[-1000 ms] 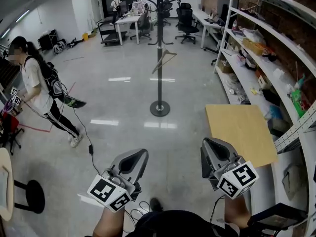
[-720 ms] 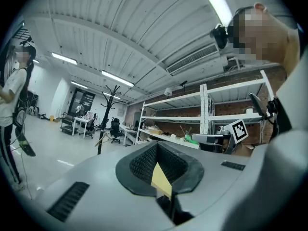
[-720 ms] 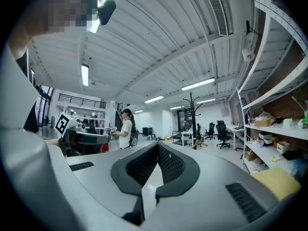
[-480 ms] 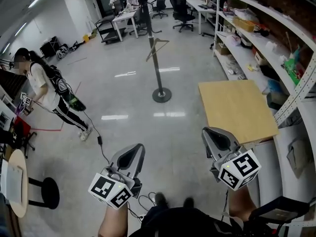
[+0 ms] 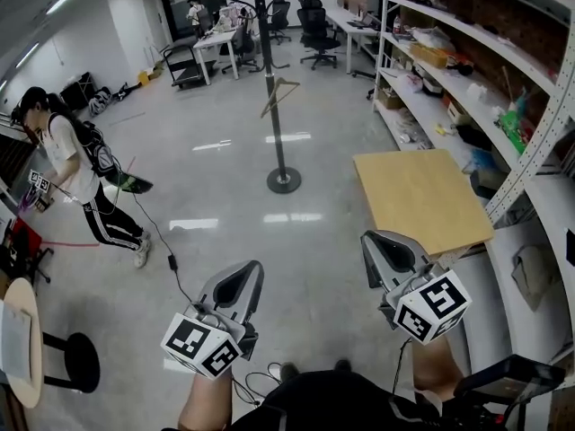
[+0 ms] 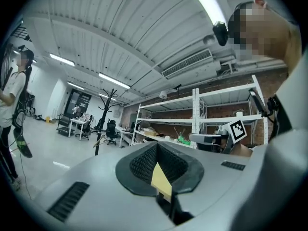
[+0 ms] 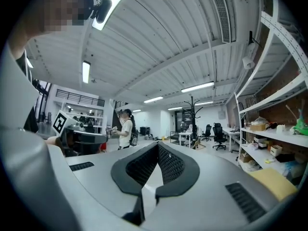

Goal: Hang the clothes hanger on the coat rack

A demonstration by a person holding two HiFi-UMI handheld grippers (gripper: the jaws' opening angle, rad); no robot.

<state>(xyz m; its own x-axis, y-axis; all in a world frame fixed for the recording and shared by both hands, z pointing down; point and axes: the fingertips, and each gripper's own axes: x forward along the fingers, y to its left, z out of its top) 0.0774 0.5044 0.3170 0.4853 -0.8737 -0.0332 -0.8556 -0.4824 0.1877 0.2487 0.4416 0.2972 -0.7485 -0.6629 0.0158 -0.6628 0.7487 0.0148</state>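
The black coat rack [image 5: 270, 88] stands on the glossy floor well ahead of me, on its round base [image 5: 283, 180]. A wooden hanger [image 5: 278, 95] hangs from it partway up the pole. Low in the head view my left gripper [image 5: 235, 287] and right gripper [image 5: 388, 257] are side by side, far from the rack, both shut and empty. The left gripper view looks along its jaws [image 6: 156, 146], with the rack [image 6: 102, 124] small in the distance. The right gripper view shows its jaws [image 7: 158, 146] and the rack [image 7: 192, 121] far off.
A person [image 5: 76, 173] with a backpack stands at the left, a cable [image 5: 166, 259] trailing across the floor. A light wooden board [image 5: 418, 196] lies right of me beside long metal shelves [image 5: 476, 88]. A black stool [image 5: 67, 362] is at bottom left. Desks and chairs [image 5: 216, 43] are behind the rack.
The head view has drifted, so the rack and hanger sit a little further left and the wooden board has shifted. Both grippers keep the same pose, shut and empty.
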